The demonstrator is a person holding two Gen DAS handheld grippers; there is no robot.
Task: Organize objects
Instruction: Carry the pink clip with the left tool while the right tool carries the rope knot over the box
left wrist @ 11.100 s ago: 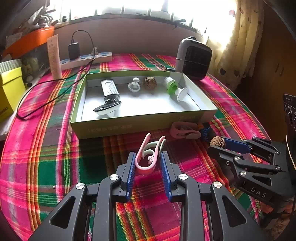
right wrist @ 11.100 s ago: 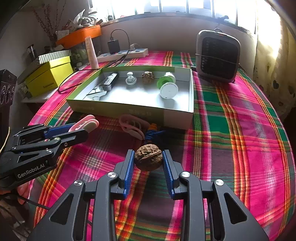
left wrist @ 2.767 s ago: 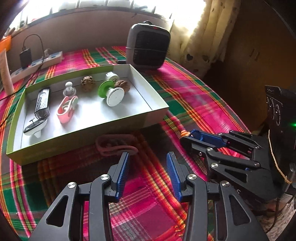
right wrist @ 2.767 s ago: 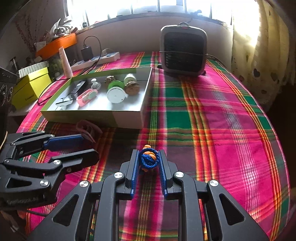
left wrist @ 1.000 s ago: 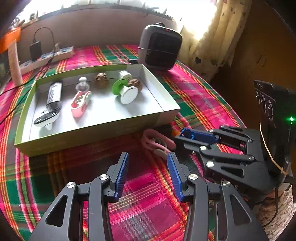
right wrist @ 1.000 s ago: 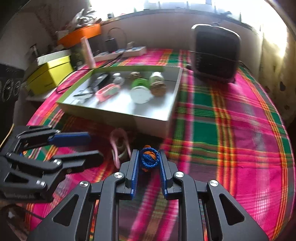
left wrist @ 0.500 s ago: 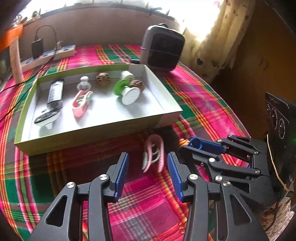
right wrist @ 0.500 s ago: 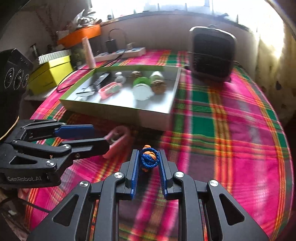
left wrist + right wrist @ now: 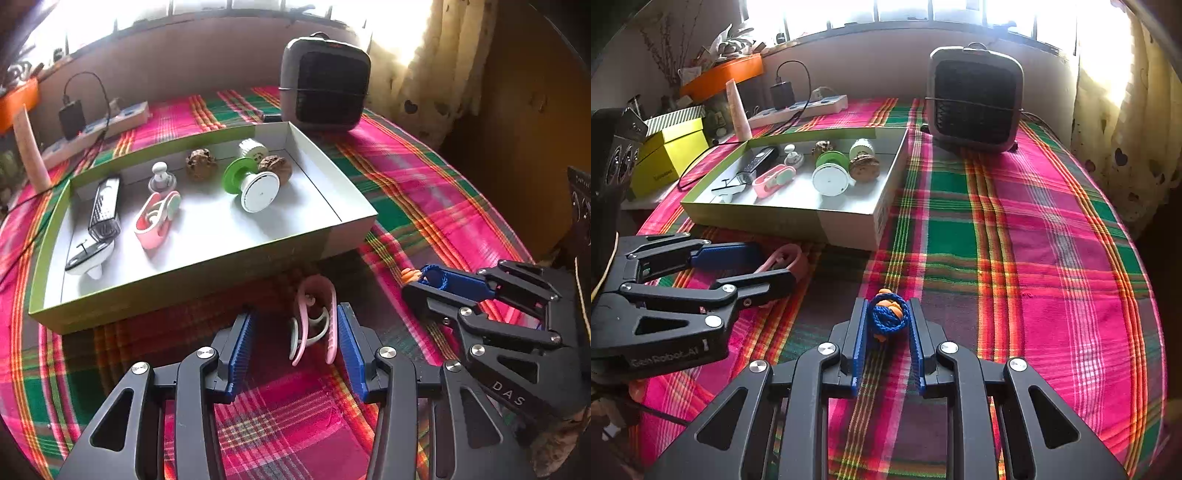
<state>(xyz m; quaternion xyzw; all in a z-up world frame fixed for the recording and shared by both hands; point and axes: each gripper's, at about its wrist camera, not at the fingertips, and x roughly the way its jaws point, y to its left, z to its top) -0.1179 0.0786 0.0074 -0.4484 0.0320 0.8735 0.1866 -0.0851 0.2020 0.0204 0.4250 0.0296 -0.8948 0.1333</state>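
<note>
Left gripper [image 9: 293,332] hovering low over the plaid tabletop [image 9: 424,206], just outside the near wall of the tray [image 9: 192,280]. Jaws standing fairly wide, straddling a pink clip [image 9: 316,319] that is standing on edge between them, nearer the right pad [image 9: 349,347]; cannot tell whether touching it, clear gap on the left side.

Right gripper [image 9: 887,332] pinching a blue knot [image 9: 888,317] with orange showing through its cords, jaws narrow and pressed on both its sides. Sitting to the right of the left gripper, near the tabletop's front edge, well apart from the tray's right corner.

Resting inside the tray: a second pink clip [image 9: 157,218] lying flat toward the left, a black grater [image 9: 105,208] along the left wall with a white holder [image 9: 90,254] at its near end, a small white knob [image 9: 160,177] by the far wall, a walnut [image 9: 200,163] beside it, a green-and-white spool [image 9: 251,184] near the middle, another walnut [image 9: 275,166] touching the spool's right side, and a white cap [image 9: 253,147] behind.

Standing beyond the tray's far right corner: a dark heater [image 9: 325,81]. Lying along the tabletop's far left edge: a power strip [image 9: 103,125] with a black charger [image 9: 72,112] plugged in.
</note>
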